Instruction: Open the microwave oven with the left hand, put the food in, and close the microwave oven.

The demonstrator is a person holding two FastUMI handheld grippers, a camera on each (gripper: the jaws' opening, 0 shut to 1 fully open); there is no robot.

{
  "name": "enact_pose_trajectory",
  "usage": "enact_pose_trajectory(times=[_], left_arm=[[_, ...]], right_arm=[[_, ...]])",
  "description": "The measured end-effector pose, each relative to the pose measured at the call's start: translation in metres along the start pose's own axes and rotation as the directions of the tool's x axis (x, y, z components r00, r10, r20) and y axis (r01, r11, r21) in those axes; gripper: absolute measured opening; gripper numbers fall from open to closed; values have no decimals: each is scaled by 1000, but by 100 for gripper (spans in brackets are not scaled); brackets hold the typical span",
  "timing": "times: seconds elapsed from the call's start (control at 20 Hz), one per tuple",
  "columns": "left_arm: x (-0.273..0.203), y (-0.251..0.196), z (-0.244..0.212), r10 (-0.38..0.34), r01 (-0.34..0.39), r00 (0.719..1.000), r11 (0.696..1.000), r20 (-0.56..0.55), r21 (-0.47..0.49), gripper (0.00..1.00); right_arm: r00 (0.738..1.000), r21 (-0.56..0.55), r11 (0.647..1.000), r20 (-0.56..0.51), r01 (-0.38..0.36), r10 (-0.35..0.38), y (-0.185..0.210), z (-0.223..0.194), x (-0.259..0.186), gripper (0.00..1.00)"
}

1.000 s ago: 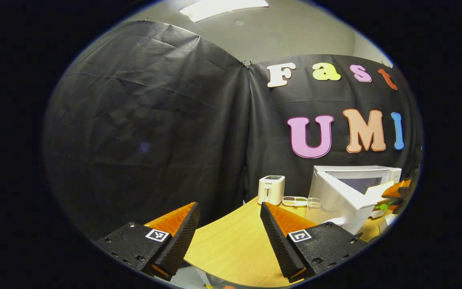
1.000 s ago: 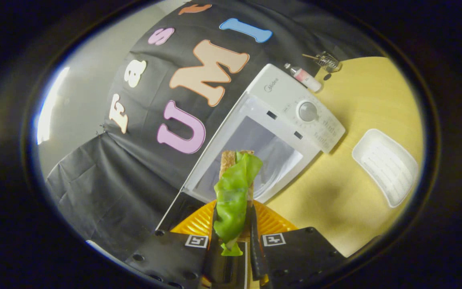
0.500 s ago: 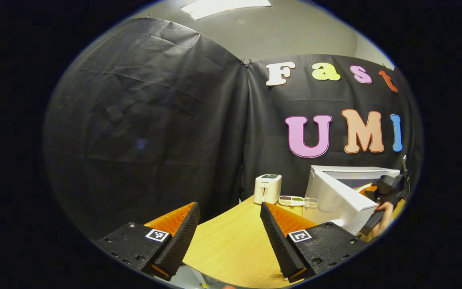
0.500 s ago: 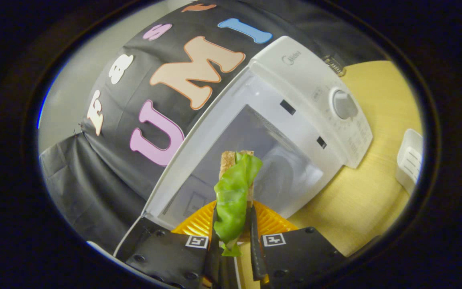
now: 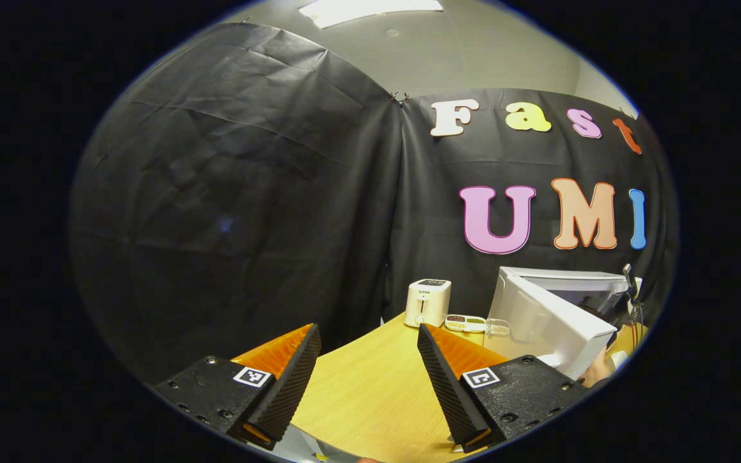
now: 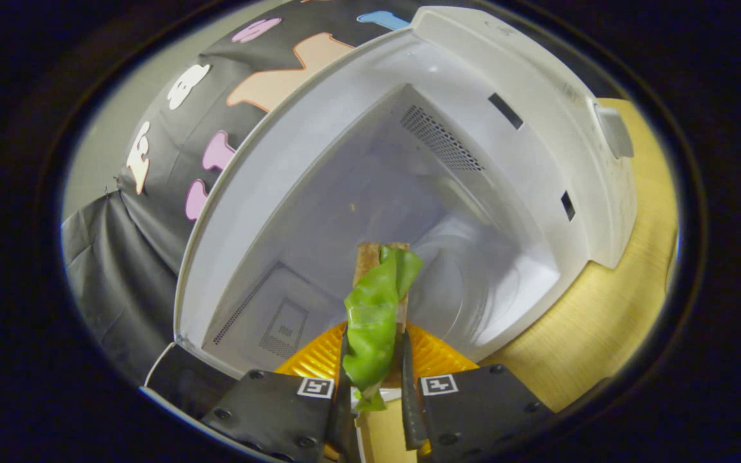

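Sandwich (image 6: pixel 375 302) sits pinched between the right gripper (image 6: pixel 374 379) fingers, held edge-on w/ its far end poking into the mouth of the microwave (image 6: pixel 409 193). Looks light and soft: brown bread slice w/ a floppy green lettuce leaf draped down one side, leaf tail hanging near the finger roots. Probably squashes easily and the leaf could slip off, so a hold low on the bread, as now, seems the safe spot; a gentle set-down is likely better than a drop. Beyond it the oven cavity is open, pale walls, vent holes at the back, round glass plate on the floor.

Left gripper (image 5: pixel 364 373) hangs over the wood table (image 5: pixel 370 392), jaws spread wide, nothing between them. Farther off, the microwave door (image 5: pixel 554 321) stands swung open; toaster (image 5: pixel 428 302) sits by the curtain behind.
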State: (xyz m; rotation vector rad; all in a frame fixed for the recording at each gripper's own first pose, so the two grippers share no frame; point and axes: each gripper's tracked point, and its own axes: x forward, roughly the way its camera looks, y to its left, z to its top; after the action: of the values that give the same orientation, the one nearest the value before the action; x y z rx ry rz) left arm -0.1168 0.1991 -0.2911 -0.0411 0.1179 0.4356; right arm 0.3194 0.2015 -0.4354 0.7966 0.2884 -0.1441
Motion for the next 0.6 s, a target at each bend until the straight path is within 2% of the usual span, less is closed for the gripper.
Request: enact_pose_trajectory(times=[0.05,0.1,0.15,0.3,0.35,0.4,0.5,0.55,0.6], left_arm=[[0,0,-1,0,0,1000,1000,-2,-3,88],[1,-1,-3,-2,2,1000,1000,-6,-4,88],[1,-2,-4,-3,3,1000,1000,-10,-4,88],[3,-5,-7,-11,11,1000,1000,-18,-11,93],[2,-5,-7,-11,11,1000,1000,-17,-11,93],[3,-5,-7,-10,10,1000,1000,-17,-11,88],[3,-4,-6,-8,8,1000,1000,-15,-6,88],[2,-2,-7,-5,5,1000,1000,-15,-2,88],[2,-1,-6,-1,1,1000,1000,-14,2,88]], right_arm=[[1000,-22,1000,1,9,-9,-2,1,0,27],[1000,-42,999,2,16,-16,-5,2,3,34],[999,-64,997,6,33,-32,-7,5,5,34],[994,-167,980,31,111,-108,-24,13,10,48],[992,-195,973,28,127,-124,-29,11,11,73],[991,-219,966,37,135,-130,-31,13,11,83],[986,-256,952,66,166,-154,-36,18,11,91],[983,-275,944,87,181,-163,-37,22,10,98],[980,-294,936,107,193,-168,-38,27,9,99]])
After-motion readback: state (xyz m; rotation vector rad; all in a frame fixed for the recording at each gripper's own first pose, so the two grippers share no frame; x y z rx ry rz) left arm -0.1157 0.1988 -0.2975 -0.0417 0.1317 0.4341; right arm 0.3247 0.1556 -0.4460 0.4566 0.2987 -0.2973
